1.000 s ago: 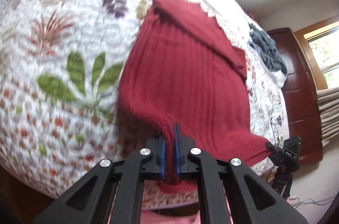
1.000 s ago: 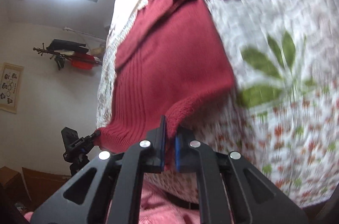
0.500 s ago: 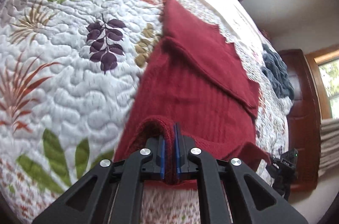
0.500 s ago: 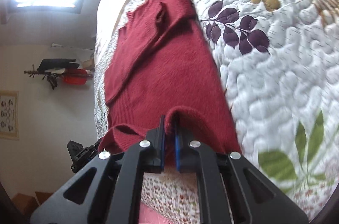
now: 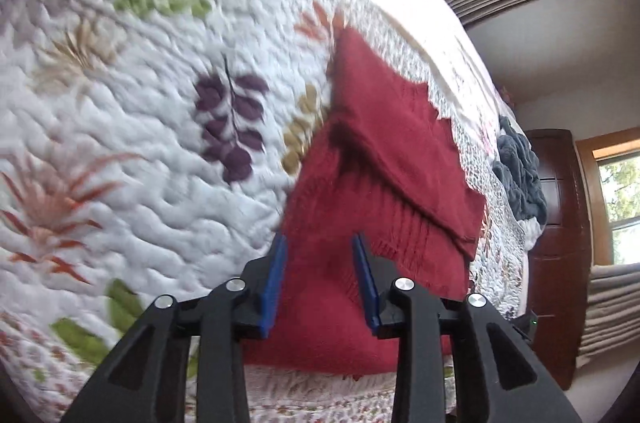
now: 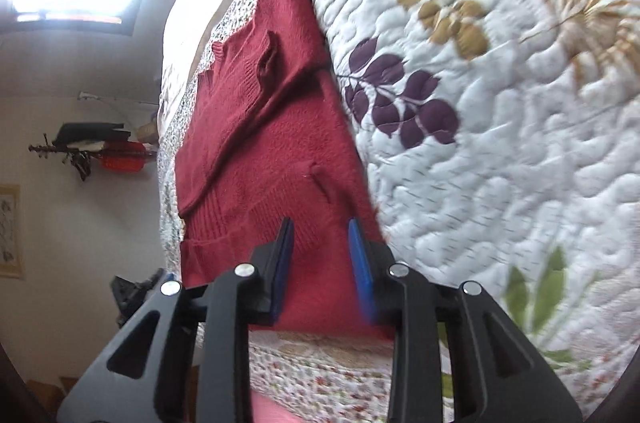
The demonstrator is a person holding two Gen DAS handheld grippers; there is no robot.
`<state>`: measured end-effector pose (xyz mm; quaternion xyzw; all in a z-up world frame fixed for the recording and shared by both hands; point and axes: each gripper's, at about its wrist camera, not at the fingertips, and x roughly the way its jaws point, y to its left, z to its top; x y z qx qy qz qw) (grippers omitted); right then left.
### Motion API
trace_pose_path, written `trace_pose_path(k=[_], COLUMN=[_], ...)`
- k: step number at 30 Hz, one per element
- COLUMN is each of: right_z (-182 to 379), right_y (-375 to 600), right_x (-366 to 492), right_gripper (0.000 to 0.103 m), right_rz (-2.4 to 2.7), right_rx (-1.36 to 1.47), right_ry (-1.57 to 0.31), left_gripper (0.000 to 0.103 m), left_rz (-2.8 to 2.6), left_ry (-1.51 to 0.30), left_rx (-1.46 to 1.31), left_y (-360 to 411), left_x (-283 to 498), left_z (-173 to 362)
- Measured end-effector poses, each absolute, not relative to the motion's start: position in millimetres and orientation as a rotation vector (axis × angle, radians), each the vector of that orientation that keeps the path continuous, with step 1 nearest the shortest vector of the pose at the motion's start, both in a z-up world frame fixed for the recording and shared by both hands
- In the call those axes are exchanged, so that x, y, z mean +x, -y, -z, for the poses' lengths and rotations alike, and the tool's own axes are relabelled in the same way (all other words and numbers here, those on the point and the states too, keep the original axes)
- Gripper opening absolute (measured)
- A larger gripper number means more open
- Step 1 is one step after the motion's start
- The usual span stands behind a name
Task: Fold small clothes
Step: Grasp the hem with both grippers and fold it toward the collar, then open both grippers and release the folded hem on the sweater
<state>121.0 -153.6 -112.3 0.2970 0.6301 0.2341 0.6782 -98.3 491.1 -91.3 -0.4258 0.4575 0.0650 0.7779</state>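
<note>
The red sweater (image 5: 384,191) is lying folded on the quilt (image 5: 140,143) near the bed's edge, looking soft, limp and light, so it is likely sagging wherever unsupported; its doubled near hem is offering the firmest hold. The left gripper (image 5: 320,279) and right gripper (image 6: 320,263) are both hanging released, jaws spread over the cloth. Open quilt is stretching beyond; a grey garment (image 5: 520,175) is sitting well apart.

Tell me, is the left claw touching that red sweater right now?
Cannot tell. The left wrist view shows the left claw open, its blue pads spread either side of the red sweater, which lies folded on the quilt; whether the pads brush the knit is unclear.
</note>
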Motion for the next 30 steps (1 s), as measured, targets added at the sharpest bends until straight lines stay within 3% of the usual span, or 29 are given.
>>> trace_pose_path(k=[8,19,21,23,25,30], right_z=[87.7,79.9,81.4,84.3,85.4,86.8], right_y=[144.8,94.6,91.4,87.2,84.8,73.6], right_x=[110.2,109.3,112.0,115.5,116.9,119.4], right_gripper=[0.038,0.048,0.049,0.049,0.049,0.056], right_rz=[-0.563,-0.593,-0.591,-0.587,-0.586,-0.610], right_rx=[0.516,0.241,0.223,0.209,0.187,0.080], right_ry=[-1.361,-1.350,-1.350,-1.352,-1.351,-1.327], left_gripper=[0.049,0.050,0.047,0.022,0.010,0.007], left_rz=[-0.116,-0.084,-0.080,-0.076,-0.087,-0.068], left_ry=[-1.061,-1.197,-1.198,-1.207,-1.214,-1.132], left_rx=[-0.522,-0.216,-0.213,-0.205,-0.175,-0.214], left_y=[-449.1,-406.0,-405.9,-404.6,-402.4,-403.7], left_x=[-68.7,-20.9,-19.4,-17.7,-17.3,-31.8], left_z=[66.7,100.5,102.8,107.1,111.7,99.1])
